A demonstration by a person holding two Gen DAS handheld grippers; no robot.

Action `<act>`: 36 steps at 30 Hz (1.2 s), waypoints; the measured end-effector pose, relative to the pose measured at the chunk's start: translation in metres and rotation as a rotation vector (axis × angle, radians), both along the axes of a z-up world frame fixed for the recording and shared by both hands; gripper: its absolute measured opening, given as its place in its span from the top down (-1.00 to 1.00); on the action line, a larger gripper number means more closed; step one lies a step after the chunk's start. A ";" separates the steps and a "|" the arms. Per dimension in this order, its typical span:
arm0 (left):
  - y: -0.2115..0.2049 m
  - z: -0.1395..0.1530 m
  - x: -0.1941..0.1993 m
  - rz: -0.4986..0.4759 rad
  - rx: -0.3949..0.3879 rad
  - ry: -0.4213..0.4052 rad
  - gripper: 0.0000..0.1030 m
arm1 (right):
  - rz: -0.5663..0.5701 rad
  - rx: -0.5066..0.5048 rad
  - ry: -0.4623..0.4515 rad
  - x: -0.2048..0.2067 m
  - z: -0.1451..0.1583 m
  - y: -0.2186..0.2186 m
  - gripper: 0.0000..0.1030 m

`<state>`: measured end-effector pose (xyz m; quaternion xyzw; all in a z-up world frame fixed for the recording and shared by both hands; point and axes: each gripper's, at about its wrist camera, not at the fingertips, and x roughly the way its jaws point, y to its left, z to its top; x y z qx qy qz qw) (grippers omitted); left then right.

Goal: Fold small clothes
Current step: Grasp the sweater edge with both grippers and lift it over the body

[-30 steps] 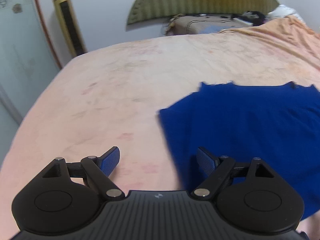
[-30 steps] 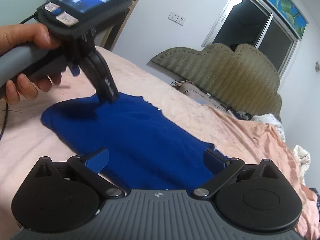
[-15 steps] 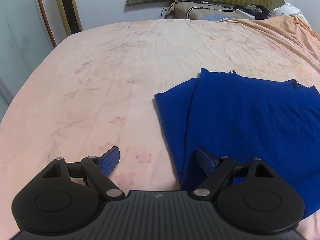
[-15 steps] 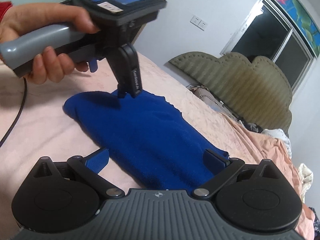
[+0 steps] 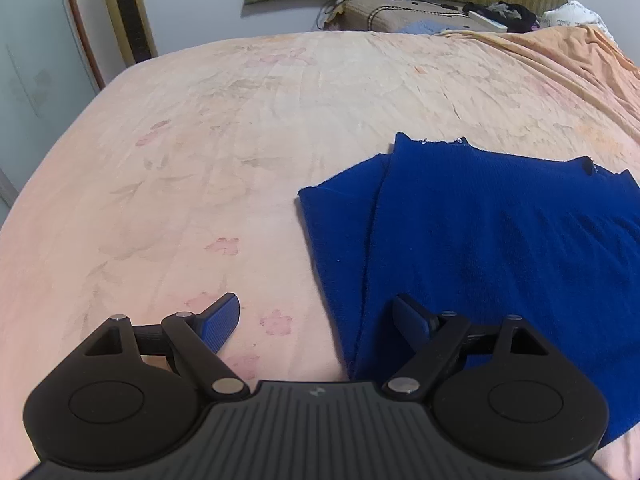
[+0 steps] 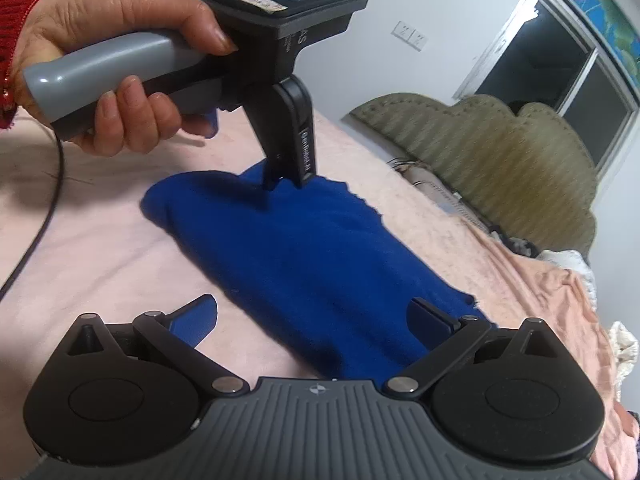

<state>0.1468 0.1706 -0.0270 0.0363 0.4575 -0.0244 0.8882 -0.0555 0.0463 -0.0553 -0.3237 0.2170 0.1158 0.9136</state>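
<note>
The left gripper (image 5: pixel 316 316) has its jaws spread wide with nothing between the pads. Its left finger (image 5: pixel 220 322) hangs over bare bedsheet (image 5: pixel 200 160), and its right finger (image 5: pixel 412 320) sits over the near left edge of the blue garment (image 5: pixel 500 240). From the right wrist view this same left gripper (image 6: pixel 286 184) points down at the far end of the garment, tips at or just above the cloth; contact cannot be told. A hand (image 6: pixel 112 60) in a red sleeve (image 6: pixel 16 36) grasps its grey handle, and a dark cable (image 6: pixel 36 224) trails across the sheet below.

The right gripper (image 6: pixel 314 322) is also released, holding nothing. Its left finger (image 6: pixel 196 322) is above pink sheet, its right finger (image 6: pixel 430 322) above the near end of the garment.

The garment lies flat on the bed, with one side folded inward, stretching between the two grippers. Beyond it stand an olive headboard (image 6: pixel 500 148) and a window (image 6: pixel 560 68).
</note>
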 end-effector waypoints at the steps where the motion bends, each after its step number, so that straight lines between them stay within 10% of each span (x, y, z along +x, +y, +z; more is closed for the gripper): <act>1: 0.003 -0.001 0.001 -0.011 -0.014 0.005 -0.64 | -0.002 -0.016 -0.014 -0.001 -0.001 0.001 -0.97; 12: 0.044 -0.016 0.049 -0.102 -0.400 0.097 -0.96 | 0.055 -0.153 -0.078 0.008 -0.025 0.032 -0.74; 24: 0.014 -0.030 0.116 -0.143 -0.611 0.016 -0.94 | 0.060 -0.116 -0.073 0.060 -0.032 0.058 -0.02; 30: -0.007 -0.028 0.127 -0.162 -0.464 0.052 0.76 | 0.099 -0.124 -0.062 0.067 -0.036 0.066 0.69; 36: -0.016 -0.003 0.113 -0.140 -0.388 0.018 0.80 | 0.124 -0.071 -0.051 0.063 -0.029 0.056 0.78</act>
